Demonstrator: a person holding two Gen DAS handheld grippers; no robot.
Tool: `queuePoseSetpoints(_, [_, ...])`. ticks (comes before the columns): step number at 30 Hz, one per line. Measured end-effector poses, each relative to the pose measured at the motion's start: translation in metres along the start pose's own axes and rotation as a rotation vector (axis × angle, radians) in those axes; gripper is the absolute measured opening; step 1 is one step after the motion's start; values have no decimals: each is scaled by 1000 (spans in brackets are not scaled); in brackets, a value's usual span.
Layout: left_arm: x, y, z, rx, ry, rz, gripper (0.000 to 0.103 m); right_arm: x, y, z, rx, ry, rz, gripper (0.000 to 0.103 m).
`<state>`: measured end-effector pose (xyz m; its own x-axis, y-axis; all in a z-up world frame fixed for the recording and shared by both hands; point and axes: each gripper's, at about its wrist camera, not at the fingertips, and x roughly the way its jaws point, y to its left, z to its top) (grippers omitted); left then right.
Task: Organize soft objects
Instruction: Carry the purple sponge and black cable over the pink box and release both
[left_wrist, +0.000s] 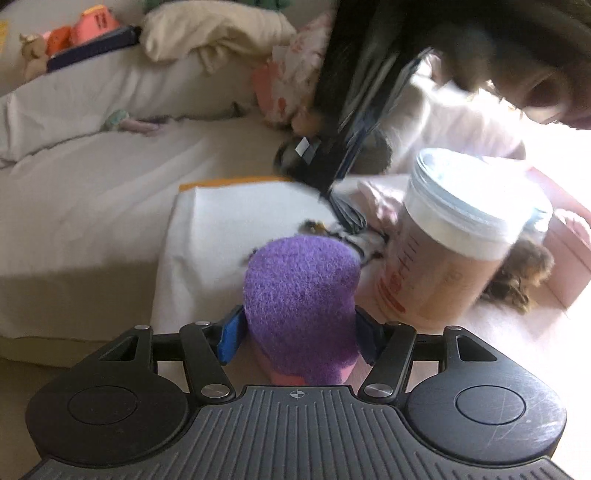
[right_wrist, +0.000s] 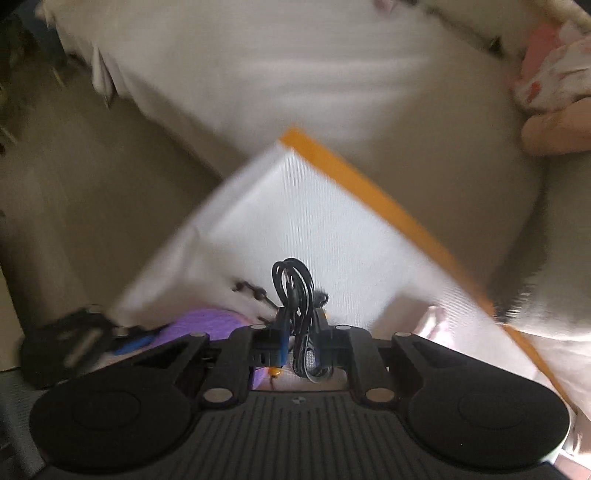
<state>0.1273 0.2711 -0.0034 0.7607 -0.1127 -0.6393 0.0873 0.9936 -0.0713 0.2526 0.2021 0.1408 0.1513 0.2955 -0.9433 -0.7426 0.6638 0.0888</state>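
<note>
Your left gripper (left_wrist: 299, 334) clamps the purple fuzzy toy (left_wrist: 301, 295) | your right gripper (right_wrist: 298, 332) pinches a coiled black cable (right_wrist: 293, 284) (view blurred) | white cushion (right_wrist: 295, 206) beneath

A fuzzy purple soft object (left_wrist: 301, 295), rounded on top with a pink patch at its lower edge, stood upright between the blue-padded jaws of the left gripper (left_wrist: 299, 332), clamped at both sides. A coiled black cord (right_wrist: 295, 291), looped several times, was pinched upright in the right gripper (right_wrist: 301, 328). Both hung above a flat white pad with an orange edge strip (right_wrist: 332, 229). A curly brown plush (left_wrist: 524, 273) lay on the pink surface behind.
</note>
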Motion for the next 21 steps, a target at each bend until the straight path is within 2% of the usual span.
queuePoseSetpoints(3, [-9,9,2,-67,-17,-4,64,-48,-8,-14,20,-96,-4,12])
queuePoseSetpoints(6, [-38,14,14,-106,-90,-26,63,-96,-17,-30,49,-188,8,12])
queuePoseSetpoints(9, [-81,0,46,-45,-200,-20,63,-153,-31,-54,82,-299,18,12])
queuePoseSetpoints(11, [-108,-17,71,0,-256,-47,63,-189,-39,-73,113,-370,14,12])
queuePoseSetpoints(16, [-142,-85,131,53,-330,-218,64,-274,-80,-156,191,-538,-69,12])
queuePoseSetpoints(18, [-137,-118,147,37,-327,-325,64,-292,-103,-191,239,-568,-109,12])
queuePoseSetpoints(21, [-99,-172,163,1,-270,-487,66,-294,-141,-238,325,-573,-137,12])
